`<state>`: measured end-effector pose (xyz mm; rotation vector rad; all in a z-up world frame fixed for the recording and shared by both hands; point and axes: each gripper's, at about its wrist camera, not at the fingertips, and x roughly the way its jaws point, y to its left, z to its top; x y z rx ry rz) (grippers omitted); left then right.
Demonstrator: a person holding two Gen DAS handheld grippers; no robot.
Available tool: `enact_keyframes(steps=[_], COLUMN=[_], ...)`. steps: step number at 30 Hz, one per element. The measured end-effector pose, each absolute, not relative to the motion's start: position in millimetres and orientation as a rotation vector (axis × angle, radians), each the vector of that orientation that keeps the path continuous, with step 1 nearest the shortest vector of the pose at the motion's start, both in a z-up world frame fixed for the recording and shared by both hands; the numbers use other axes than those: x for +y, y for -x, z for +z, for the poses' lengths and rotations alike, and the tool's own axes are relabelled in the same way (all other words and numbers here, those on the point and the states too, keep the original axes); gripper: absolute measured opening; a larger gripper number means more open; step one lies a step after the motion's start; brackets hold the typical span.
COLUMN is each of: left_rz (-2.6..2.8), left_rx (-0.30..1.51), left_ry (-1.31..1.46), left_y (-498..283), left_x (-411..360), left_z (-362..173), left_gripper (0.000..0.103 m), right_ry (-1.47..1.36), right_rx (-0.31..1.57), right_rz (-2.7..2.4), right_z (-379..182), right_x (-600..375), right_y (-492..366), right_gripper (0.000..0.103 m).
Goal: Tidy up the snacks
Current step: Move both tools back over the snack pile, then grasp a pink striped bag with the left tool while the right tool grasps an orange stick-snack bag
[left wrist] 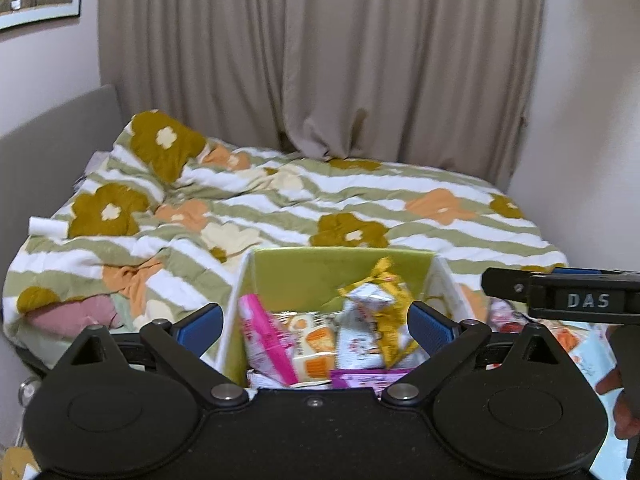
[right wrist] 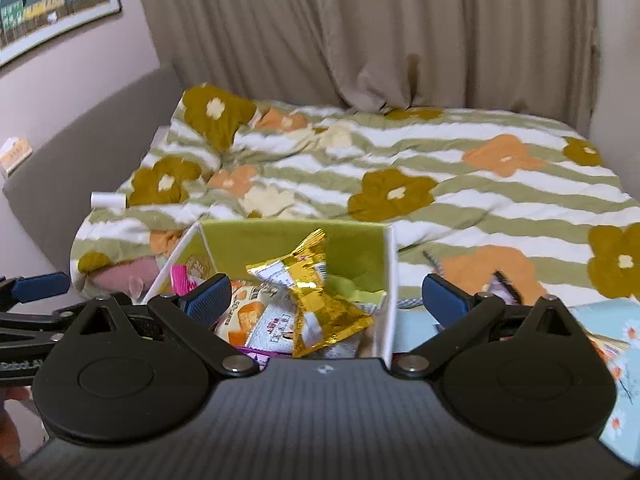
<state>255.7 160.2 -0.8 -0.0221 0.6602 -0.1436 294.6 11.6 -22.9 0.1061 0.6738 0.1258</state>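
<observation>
A white box with a green inside point(left wrist: 304, 272) point(right wrist: 280, 236) sits on the bed and holds several snack packets. A gold foil packet point(left wrist: 390, 312) point(right wrist: 320, 300) lies on top, with a pink packet point(left wrist: 264, 340), an orange and white one point(right wrist: 244, 316) and a purple one point(left wrist: 368, 378) around it. My left gripper point(left wrist: 316, 326) stands open above the box's near side, nothing between its blue pads. My right gripper point(right wrist: 326, 300) is open just as wide over the box, apart from the gold packet. The right gripper's arm point(left wrist: 560, 296) shows at the right of the left wrist view.
The bed carries a green-striped flowered quilt point(left wrist: 360, 208) point(right wrist: 480, 184). More packets point(left wrist: 516, 316) lie on a light blue flowered cloth point(right wrist: 624, 360) right of the box. A white roll point(right wrist: 108, 200) rests at the bed's left edge. Curtains and walls close in behind.
</observation>
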Motion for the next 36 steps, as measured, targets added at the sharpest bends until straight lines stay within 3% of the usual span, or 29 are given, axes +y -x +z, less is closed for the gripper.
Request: enact_keyframes(steps=[14,25,36], left_rz=[-0.247,-0.269,-0.241], left_rx=[0.577,0.636,0.703], left_ry=[-0.005,-0.072,-0.188], left_y=[-194.9,-177.1,-183.3], left_x=[68.3,-58.0,-138.1], left_z=[14.0,-16.3,-82.8], left_gripper=[0.103,0.103,0.103], right_ry=[-0.131,-0.146,-0.163], right_rx=[0.571,0.644,0.746], right_rz=[-0.02,0.014,0.076], right_z=[7.2,-27.6,-80.9], right_x=[-99.1,-215.4,-285.3], right_y=[-217.9,-207.1,-226.7], right_gripper=[0.103,0.103,0.103])
